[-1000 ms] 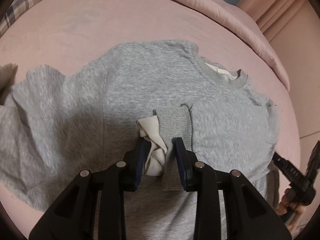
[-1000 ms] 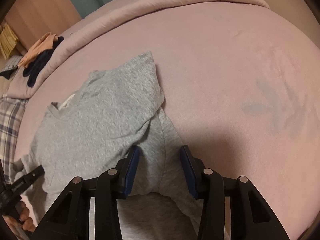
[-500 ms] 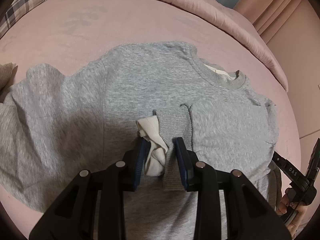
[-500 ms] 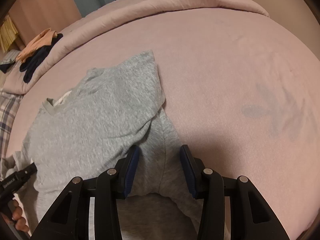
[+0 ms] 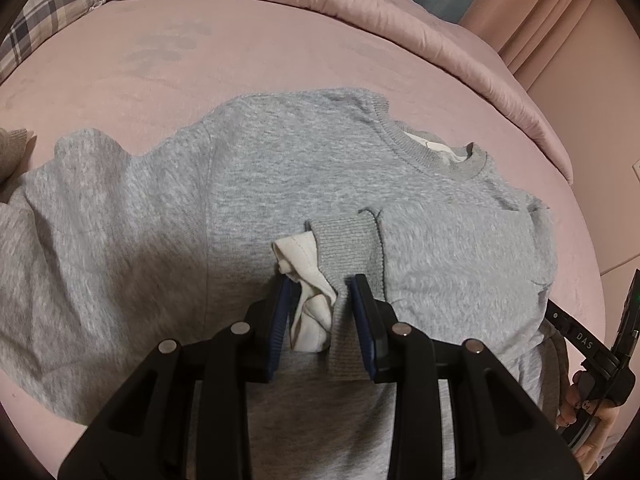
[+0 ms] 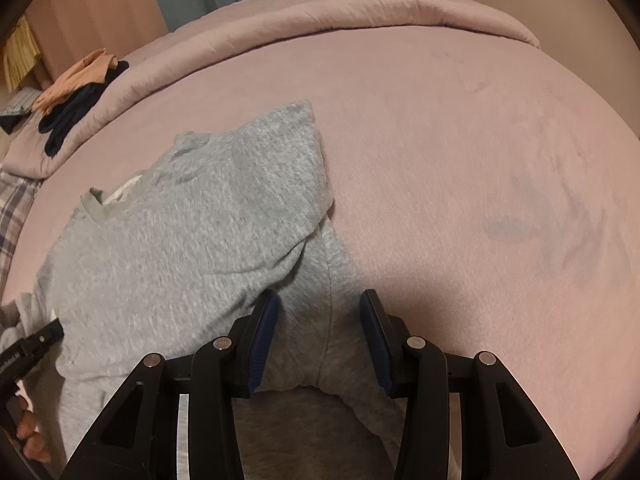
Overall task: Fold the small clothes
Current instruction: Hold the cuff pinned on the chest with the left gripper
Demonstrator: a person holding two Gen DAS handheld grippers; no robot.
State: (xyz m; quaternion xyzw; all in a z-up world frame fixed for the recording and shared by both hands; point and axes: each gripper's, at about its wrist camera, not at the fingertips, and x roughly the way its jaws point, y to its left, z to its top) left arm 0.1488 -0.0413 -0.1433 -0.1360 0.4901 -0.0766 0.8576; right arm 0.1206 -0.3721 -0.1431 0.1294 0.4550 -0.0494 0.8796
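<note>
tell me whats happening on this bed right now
A person is folding a small grey sweatshirt laid out on a pink bed. The left gripper is clamped on the ribbed sleeve cuff, which is folded in over the chest. The right gripper sits at the sweatshirt's other side with grey fabric between its fingers; whether it is pinching is unclear.

Legible marking: the white letters "DAS" are printed on the black body of the right tongs (image 5: pixel 586 346), visible at the right edge of the left wrist view. In the right wrist view, white lettering on the black body of the left tongs (image 6: pixel 24 354) is too blurred to read.
</note>
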